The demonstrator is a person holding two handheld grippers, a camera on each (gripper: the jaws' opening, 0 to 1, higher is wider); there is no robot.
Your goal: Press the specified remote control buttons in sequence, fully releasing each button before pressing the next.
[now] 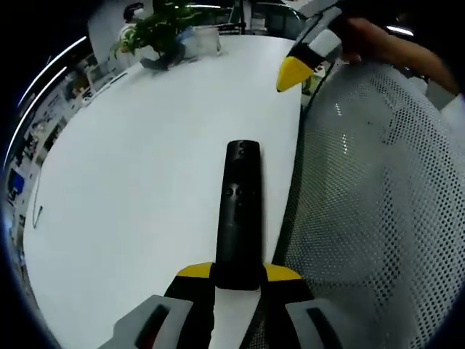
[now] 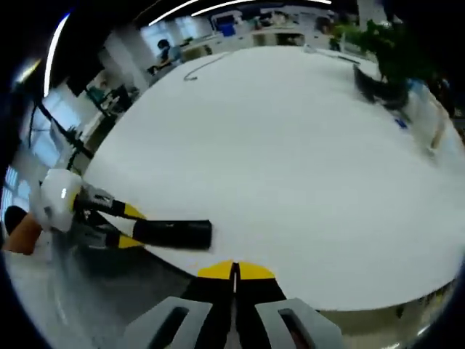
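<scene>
A remote control is held by the left gripper over a white table, with the right gripper's jaws closed on nothing.

In the left gripper view, the left gripper (image 1: 238,275) is clamped on the near end of the black remote control (image 1: 240,211), which points straight ahead along the table (image 1: 138,167) edge; the right gripper (image 1: 294,73) is seen far ahead to the right, and a potted plant (image 1: 160,29) far ahead to the left. In the right gripper view, the right gripper (image 2: 235,270) has its yellow tips pressed together; the remote control (image 2: 174,234) lies just ahead to the left, held by the left gripper (image 2: 120,225).

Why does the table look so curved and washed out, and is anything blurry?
Left gripper view: fisheye bends the white table edge; the remote in the left tool stays sharp, the right tool slightly soft. Right gripper view: overhead lights bleach the table, the plant smears, the remote looks blurred.
</scene>
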